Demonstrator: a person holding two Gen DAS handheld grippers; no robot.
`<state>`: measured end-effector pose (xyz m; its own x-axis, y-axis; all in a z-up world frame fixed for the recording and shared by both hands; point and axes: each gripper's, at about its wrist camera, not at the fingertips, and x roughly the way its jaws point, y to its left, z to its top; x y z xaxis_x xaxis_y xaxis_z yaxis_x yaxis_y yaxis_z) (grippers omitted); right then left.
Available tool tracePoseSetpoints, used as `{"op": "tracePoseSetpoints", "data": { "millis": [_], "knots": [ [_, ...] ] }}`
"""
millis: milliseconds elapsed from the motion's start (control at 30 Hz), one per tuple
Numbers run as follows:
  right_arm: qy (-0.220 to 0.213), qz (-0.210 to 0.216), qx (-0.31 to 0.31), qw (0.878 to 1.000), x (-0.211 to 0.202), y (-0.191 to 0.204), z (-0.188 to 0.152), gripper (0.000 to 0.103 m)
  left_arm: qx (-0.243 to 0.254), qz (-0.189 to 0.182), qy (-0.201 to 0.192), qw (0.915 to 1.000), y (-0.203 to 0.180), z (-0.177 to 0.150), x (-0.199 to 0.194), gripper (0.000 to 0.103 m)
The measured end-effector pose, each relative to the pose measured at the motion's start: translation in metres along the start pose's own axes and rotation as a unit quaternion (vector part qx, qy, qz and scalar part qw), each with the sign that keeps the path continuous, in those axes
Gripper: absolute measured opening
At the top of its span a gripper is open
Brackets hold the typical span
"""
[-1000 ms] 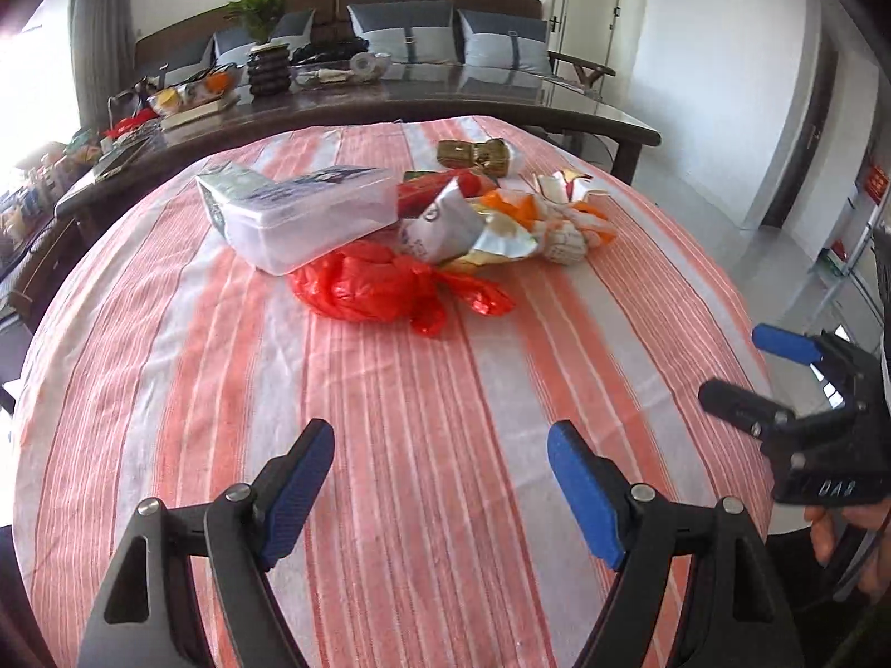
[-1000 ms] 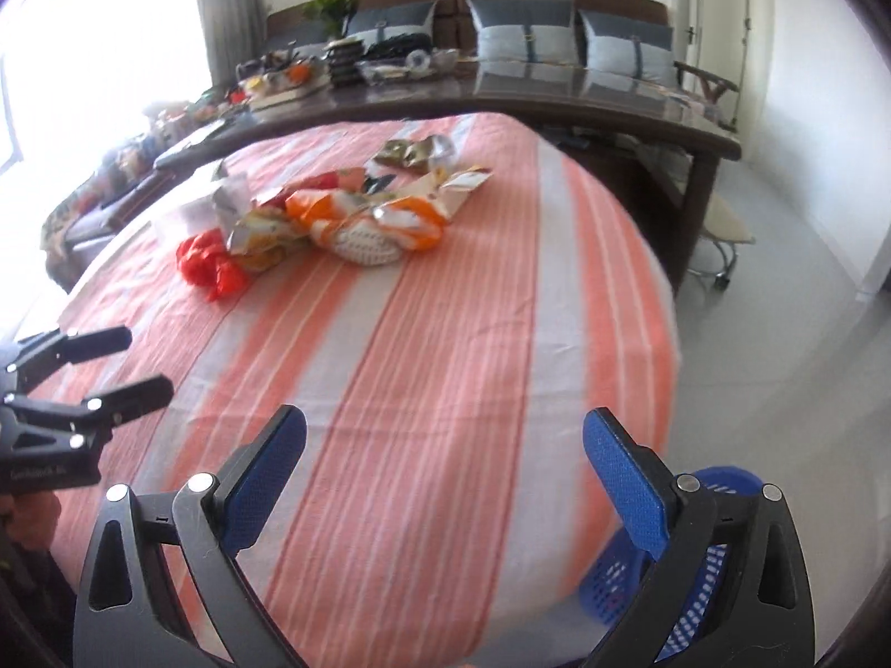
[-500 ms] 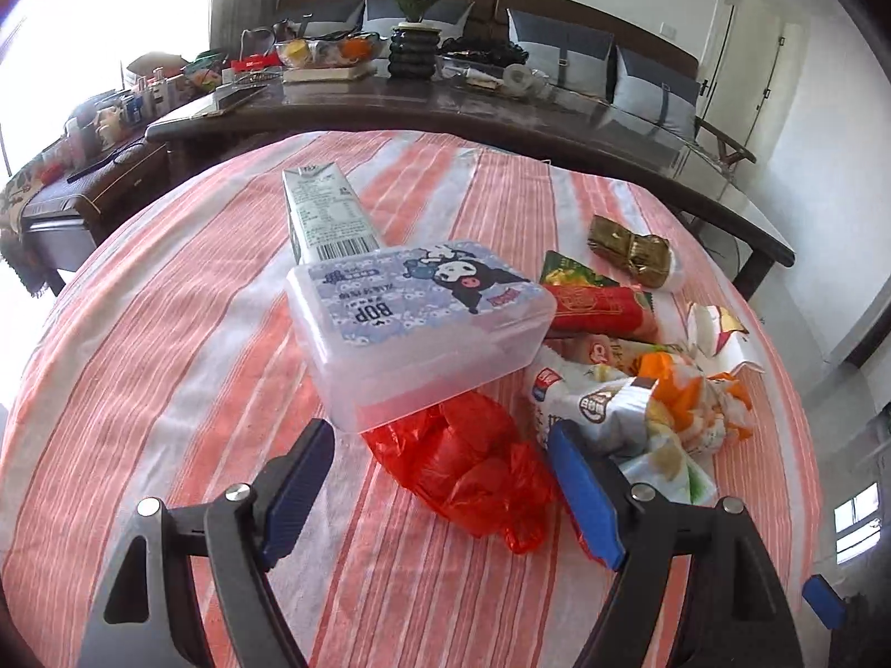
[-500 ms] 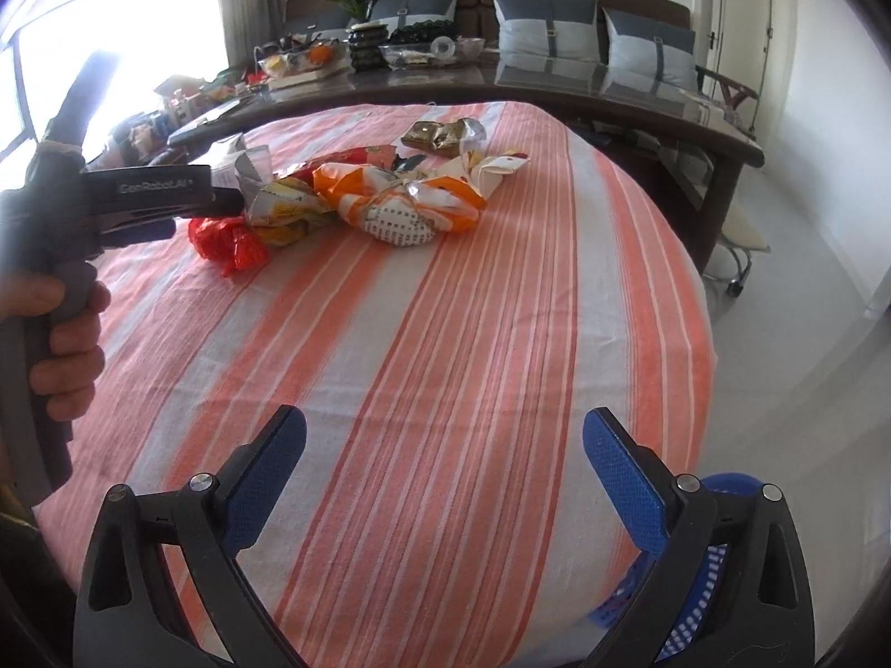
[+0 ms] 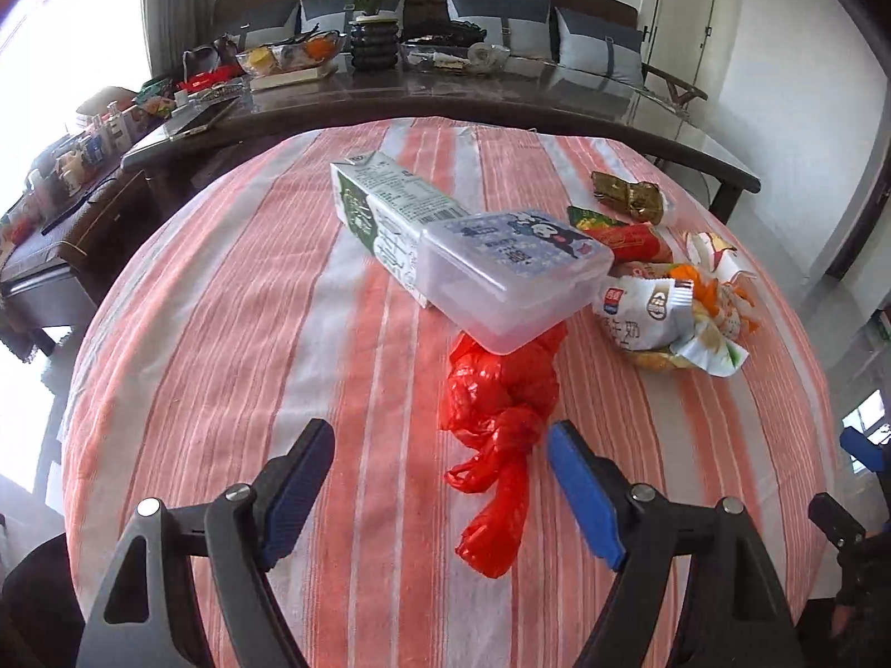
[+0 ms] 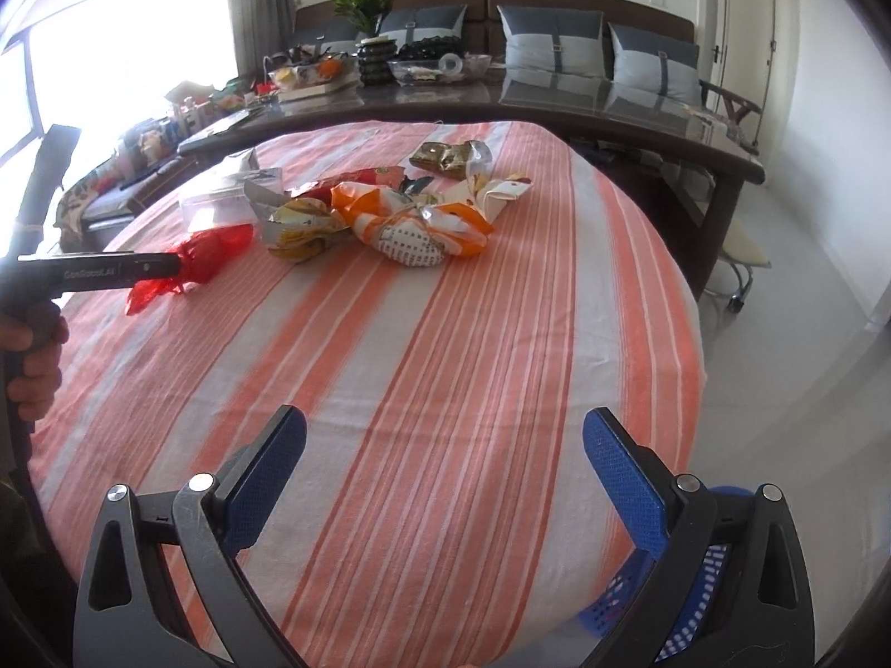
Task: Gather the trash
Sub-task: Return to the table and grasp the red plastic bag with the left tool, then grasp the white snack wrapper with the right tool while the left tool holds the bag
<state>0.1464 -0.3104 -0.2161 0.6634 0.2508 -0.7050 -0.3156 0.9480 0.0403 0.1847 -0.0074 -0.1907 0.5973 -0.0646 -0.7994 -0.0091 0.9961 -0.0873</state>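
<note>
The crumpled red plastic bag (image 5: 501, 401) lies near the middle of the striped round table (image 5: 223, 334), its far end tucked under a clear plastic lidded box (image 5: 512, 273), its twisted tail trailing between the spread, empty jaws of the left gripper (image 5: 440, 490), apparently lined up for a pinch. The right gripper (image 6: 445, 473) hovers spread and empty over the table's near edge, above the blue basket (image 6: 696, 601), likely the bin for trash

Right wrist view: striped round table (image 6: 501, 334) with litter at its far side.
Right gripper (image 6: 445, 445), jaws wide apart and empty, hangs over bare cloth. Left gripper (image 6: 179, 267), hand-held, reaches the red plastic bag (image 6: 214, 247). Crumpled wrappers (image 6: 390, 222) lie beside it; blue basket (image 6: 640, 601) below the table edge.
</note>
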Motion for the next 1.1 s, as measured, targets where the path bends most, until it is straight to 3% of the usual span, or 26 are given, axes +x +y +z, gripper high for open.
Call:
{"op": "tracePoseSetpoints", "data": {
  "millis": [133, 267, 367, 400, 433, 467, 600, 767, 933, 1100],
  "knots": [
    [0.005, -0.003, -0.004, 1.0, 0.004, 0.002, -0.001, 0.1, 0.034, -0.056, 0.015, 0.9978, -0.013, 0.011, 0.019, 0.081],
    [0.009, -0.014, -0.006, 1.0, 0.009, 0.0, -0.003, 0.1, 0.065, -0.061, 0.038, 0.9953, -0.022, 0.02, 0.046, 0.081],
    [0.012, -0.022, 0.008, 1.0, 0.012, -0.008, -0.003, 0.1, 0.078, -0.07, 0.021, 0.9943, -0.023, 0.021, 0.042, 0.079],
    [0.014, -0.024, 0.016, 0.999, 0.013, -0.012, -0.003, 0.1, 0.078, -0.076, 0.016, 0.9939, -0.022, 0.02, 0.039, 0.075],
    [0.016, -0.025, 0.023, 0.999, 0.015, -0.015, -0.003, 0.1, 0.079, -0.075, 0.014, 0.9939, -0.021, 0.019, 0.036, 0.054],
    [0.019, -0.025, 0.03, 0.999, 0.017, -0.018, -0.002, 0.1, 0.08, -0.074, 0.018, 0.9939, -0.02, 0.018, 0.035, 0.044],
    [0.022, -0.022, 0.051, 0.998, 0.023, -0.023, 0.002, 0.1, 0.059, -0.09, 0.03, 0.9938, -0.008, -0.003, 0.017, 0.044],
    [0.019, -0.005, 0.045, 0.999, 0.026, -0.012, 0.01, 0.1, 0.066, -0.077, 0.029, 0.9944, -0.005, -0.044, -0.011, 0.047],
    [0.005, 0.047, -0.01, 0.999, 0.031, 0.027, 0.035, 0.1, 0.077, -0.065, 0.016, 0.9948, -0.014, -0.056, -0.014, 0.053],
    [-0.011, 0.067, -0.079, 0.995, 0.052, 0.078, 0.077, 0.1, 0.078, -0.059, 0.006, 0.9952, -0.017, -0.057, -0.012, 0.056]
  ]
}}
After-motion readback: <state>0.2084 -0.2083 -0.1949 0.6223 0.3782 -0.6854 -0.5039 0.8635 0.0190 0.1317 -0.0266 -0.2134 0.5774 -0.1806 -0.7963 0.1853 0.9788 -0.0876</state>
